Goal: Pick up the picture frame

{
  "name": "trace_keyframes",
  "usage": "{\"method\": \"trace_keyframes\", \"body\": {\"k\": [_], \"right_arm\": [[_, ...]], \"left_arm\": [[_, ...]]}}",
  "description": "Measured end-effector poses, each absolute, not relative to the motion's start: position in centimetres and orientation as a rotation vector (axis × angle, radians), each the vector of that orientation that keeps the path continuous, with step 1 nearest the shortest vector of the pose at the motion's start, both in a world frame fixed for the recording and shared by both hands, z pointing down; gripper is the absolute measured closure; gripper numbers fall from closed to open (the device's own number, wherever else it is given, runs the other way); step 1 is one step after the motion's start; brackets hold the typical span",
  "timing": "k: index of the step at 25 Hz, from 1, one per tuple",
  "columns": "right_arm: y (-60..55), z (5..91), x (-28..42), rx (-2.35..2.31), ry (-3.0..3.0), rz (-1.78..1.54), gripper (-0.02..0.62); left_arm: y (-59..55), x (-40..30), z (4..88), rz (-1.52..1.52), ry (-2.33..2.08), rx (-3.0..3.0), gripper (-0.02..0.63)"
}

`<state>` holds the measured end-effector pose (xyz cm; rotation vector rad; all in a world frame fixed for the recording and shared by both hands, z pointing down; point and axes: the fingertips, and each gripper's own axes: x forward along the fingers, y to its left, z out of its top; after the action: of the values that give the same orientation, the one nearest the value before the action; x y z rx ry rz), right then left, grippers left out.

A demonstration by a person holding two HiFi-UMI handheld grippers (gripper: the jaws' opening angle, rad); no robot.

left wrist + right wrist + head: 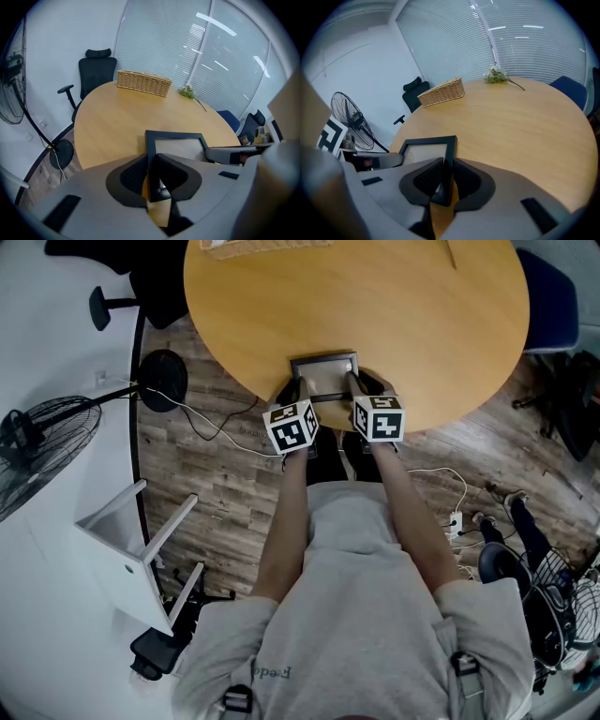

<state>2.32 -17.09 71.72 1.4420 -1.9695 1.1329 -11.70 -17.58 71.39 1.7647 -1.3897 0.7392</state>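
Both arms (289,512) stretch forward, left tongs (302,388) and right tongs (354,383) each pinching one side of the picture frame (325,376).

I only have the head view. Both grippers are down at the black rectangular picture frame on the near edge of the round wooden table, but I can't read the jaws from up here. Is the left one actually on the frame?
Observer: Yes. The left gripper has the left side bar of the black rectangular picture frame between its pads, and both pads sit against it.
Operator: And the right?
Observer: The right gripper is closed the same way on the opposite side bar.
Operator: Anything beyond the frame?
Observer: A woven wicker basket and a small green sprig lie at the far side of the round wooden table, well clear of the frame.
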Motion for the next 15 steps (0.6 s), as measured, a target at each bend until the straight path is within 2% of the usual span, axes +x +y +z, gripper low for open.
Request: {"method": "trace_keyframes", "body": {"k": [15], "right_arm": [[-18.6,68.2,3.3,1.515,-2.031,1.076,0.52]], "left_arm": [[-19.1,-10.8,67.5,0.658,-1.429,1.859,0.518]]}}
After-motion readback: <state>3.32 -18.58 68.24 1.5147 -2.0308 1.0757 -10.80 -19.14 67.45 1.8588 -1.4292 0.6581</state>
